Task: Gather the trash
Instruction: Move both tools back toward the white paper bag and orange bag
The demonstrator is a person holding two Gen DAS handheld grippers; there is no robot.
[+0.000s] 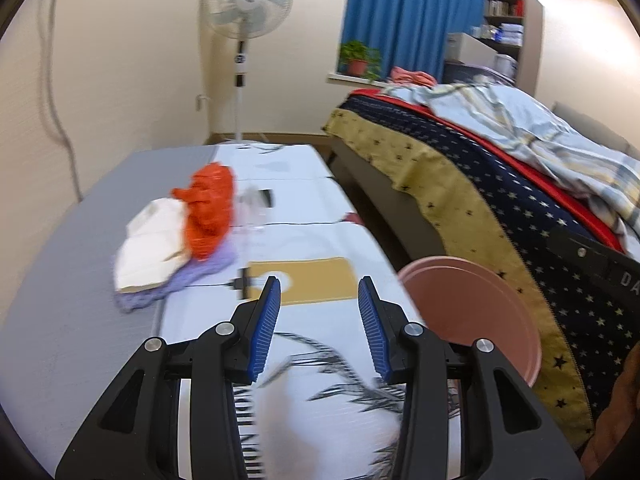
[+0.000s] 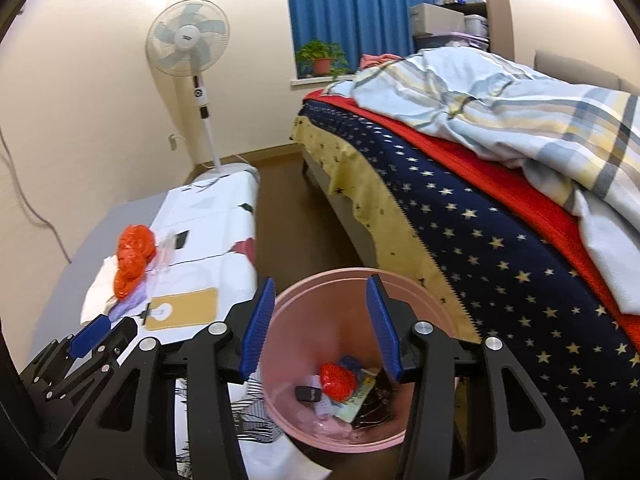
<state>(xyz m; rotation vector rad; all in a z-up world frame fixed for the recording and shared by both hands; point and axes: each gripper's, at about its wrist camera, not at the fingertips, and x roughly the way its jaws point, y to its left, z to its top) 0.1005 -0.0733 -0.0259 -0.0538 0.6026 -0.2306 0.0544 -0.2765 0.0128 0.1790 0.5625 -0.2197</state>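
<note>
The orange wrapper [image 1: 208, 210] lies ahead-left of the left gripper [image 1: 319, 312], nearer than the right gripper [image 2: 320, 322] over the pink bin [image 2: 436, 312], both jaws released and empty.

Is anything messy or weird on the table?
Yes. A crumpled orange bag sits heaped on white paper and a purple scrap on the table, not yet in the pink bin.

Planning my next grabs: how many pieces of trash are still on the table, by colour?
Orange: 1, the plastic bag
White: 1, the paper
Purple: 1, the wrapper under them
Clear: 1, the plastic wrap, blurry
Total: 4
Both tools are open and hold nothing; the pink bin already has trash in it.
</note>
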